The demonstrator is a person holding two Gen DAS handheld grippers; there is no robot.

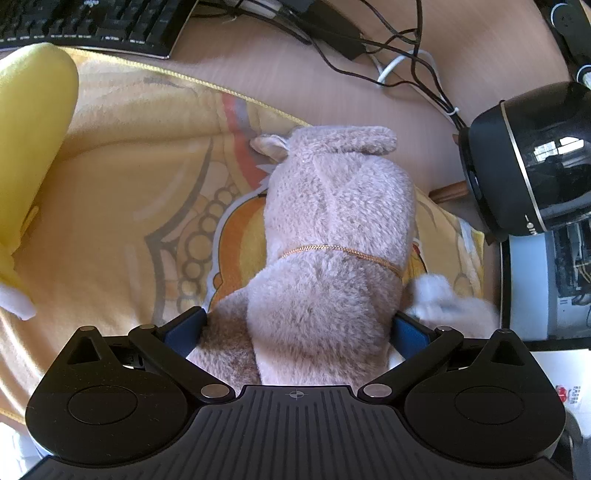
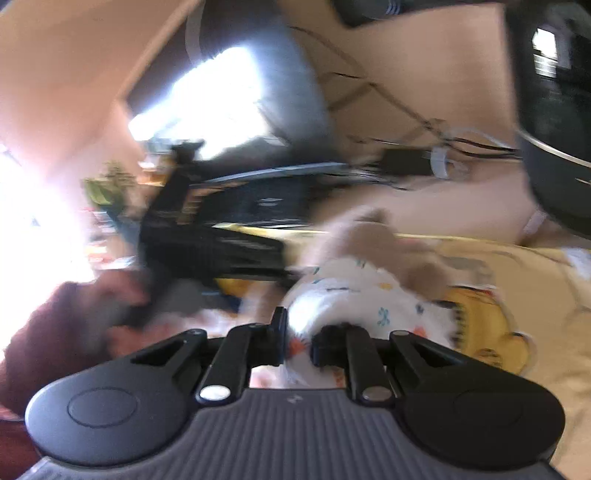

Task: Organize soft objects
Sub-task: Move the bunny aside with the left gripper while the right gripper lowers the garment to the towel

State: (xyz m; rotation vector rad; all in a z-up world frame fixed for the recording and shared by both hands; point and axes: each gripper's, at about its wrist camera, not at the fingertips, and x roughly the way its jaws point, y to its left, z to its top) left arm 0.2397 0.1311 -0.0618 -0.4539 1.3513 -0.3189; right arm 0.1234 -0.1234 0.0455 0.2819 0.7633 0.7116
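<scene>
Left view: yellow plush (image 1: 33, 122) is sitting at the far left, on the yellow blanket (image 1: 110, 206) covering the counter (image 1: 280, 74). Keyboard (image 1: 92, 22) is lying beyond the blanket's far edge, cables (image 1: 399, 51) trailing right of it. Left gripper (image 1: 297, 330) is clamping the beige plush (image 1: 332, 229), jaws wide around its body, blue pads pressing both flanks. Plush is lying lengthwise on the blanket, ears pointing away, thin gold cord around its neck. Black round appliance (image 1: 528, 155) is standing at the right, just off the blanket.

Right view, heavily motion-blurred: a person's hand (image 2: 74, 325) is showing at the left. Right gripper (image 2: 299, 341) is pinching a white printed soft thing (image 2: 354, 295), jaws nearly together on a fold of it. Can't tell exactly what it is. The beige plush (image 2: 373, 229) is blurring just behind it, over the blanket (image 2: 535, 295).
</scene>
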